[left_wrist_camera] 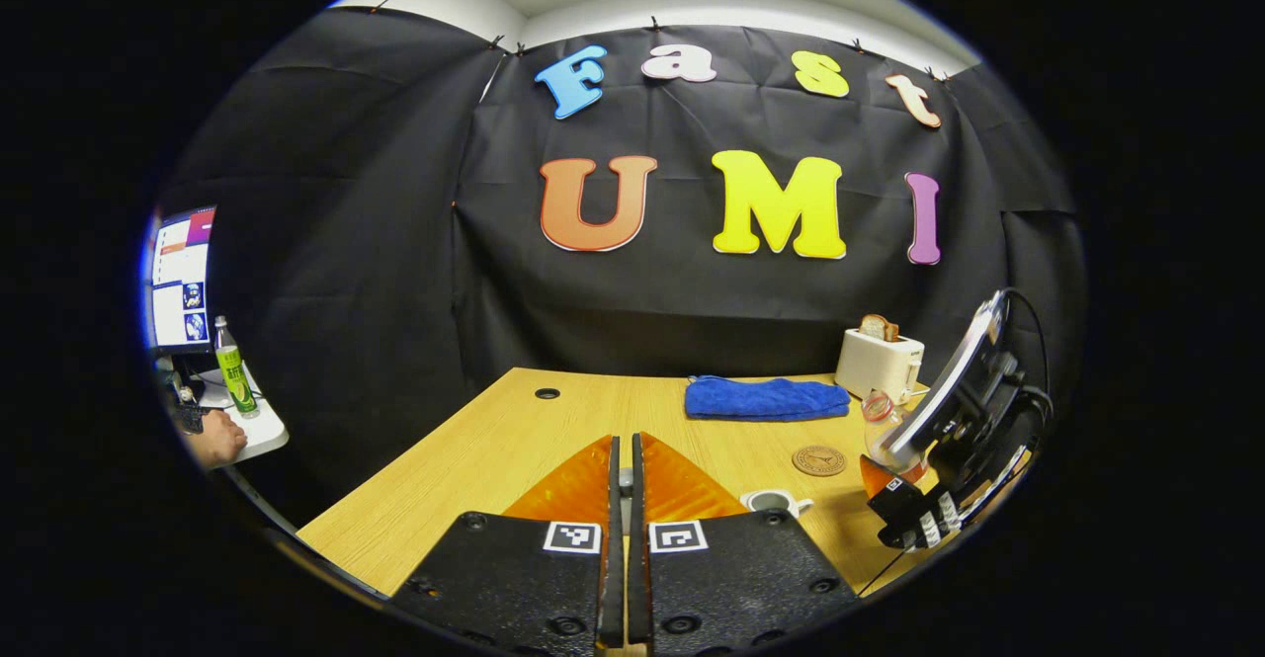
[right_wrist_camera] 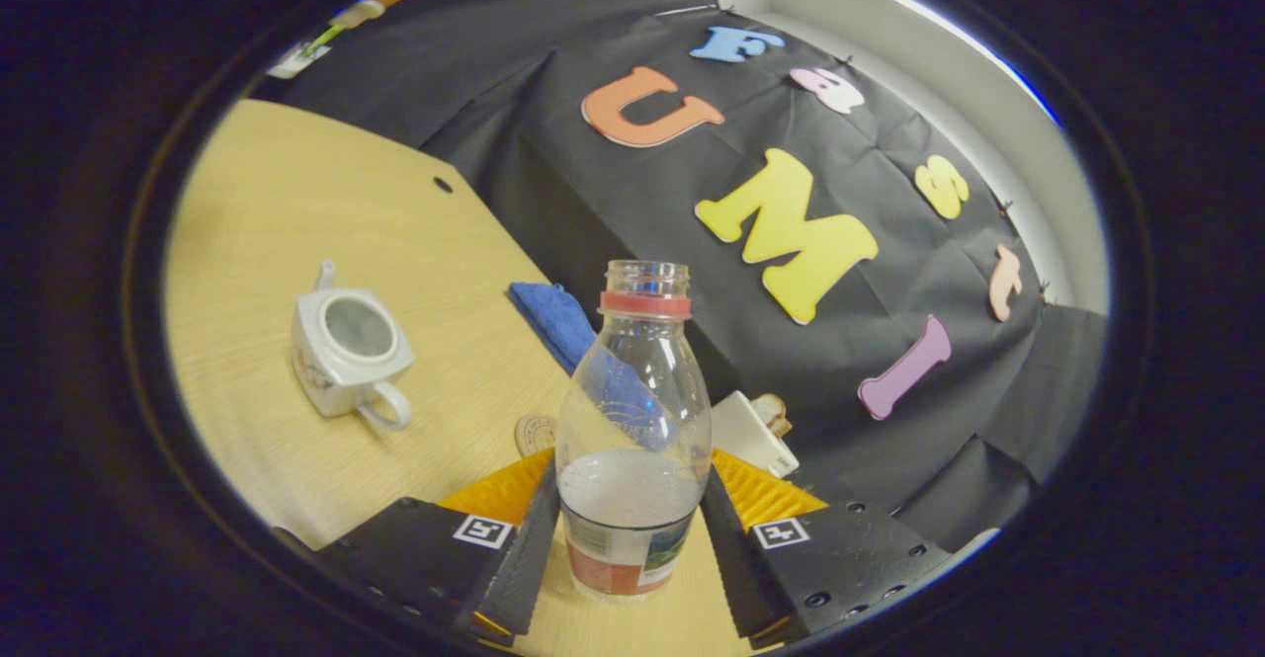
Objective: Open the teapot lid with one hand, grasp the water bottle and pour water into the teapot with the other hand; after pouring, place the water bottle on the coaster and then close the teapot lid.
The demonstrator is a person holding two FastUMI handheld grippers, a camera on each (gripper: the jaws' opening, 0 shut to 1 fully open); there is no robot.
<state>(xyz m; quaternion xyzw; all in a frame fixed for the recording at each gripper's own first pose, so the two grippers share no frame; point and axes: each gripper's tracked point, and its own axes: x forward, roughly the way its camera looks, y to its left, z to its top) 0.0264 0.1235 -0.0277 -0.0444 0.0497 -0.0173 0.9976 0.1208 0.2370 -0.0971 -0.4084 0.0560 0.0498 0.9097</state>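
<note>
In the right gripper view we see the right gripper (right_wrist_camera: 632, 548) clamped on the water bottle (right_wrist_camera: 633, 430), its 2 fingers pressing the lower body from either side. The bottle has no cap and is partly filled, and it is held tilted against the tabletop (right_wrist_camera: 247, 242). To its left stands the teapot (right_wrist_camera: 348, 351), lid off and mouth open, handle toward us, spout pointing away. Bare wood lies all around the teapot, and the tabletop's far edge runs behind it along the black cloth wall. The coaster (right_wrist_camera: 535, 433) peeks out just beside the bottle's left side, with a blue towel (right_wrist_camera: 556, 321) beyond it and a toaster (right_wrist_camera: 753, 432) to the bottle's right.

In the left gripper view the left gripper (left_wrist_camera: 621, 499) is clenched, its 2 fingers nearly meeting on a small pale object that is too hidden to identify. The teapot (left_wrist_camera: 774, 502) shows just right of the fingers, the coaster (left_wrist_camera: 818, 460) beyond it, the blue towel (left_wrist_camera: 766, 398) and toaster (left_wrist_camera: 879, 361) near the far edge. The right gripper (left_wrist_camera: 914, 519) hangs at the right edge. The left half of the tabletop (left_wrist_camera: 474, 459) is open. Past its left edge, well apart, a hand (left_wrist_camera: 215, 437) rests on a side desk (left_wrist_camera: 259, 435) beside a green bottle (left_wrist_camera: 234, 369).
</note>
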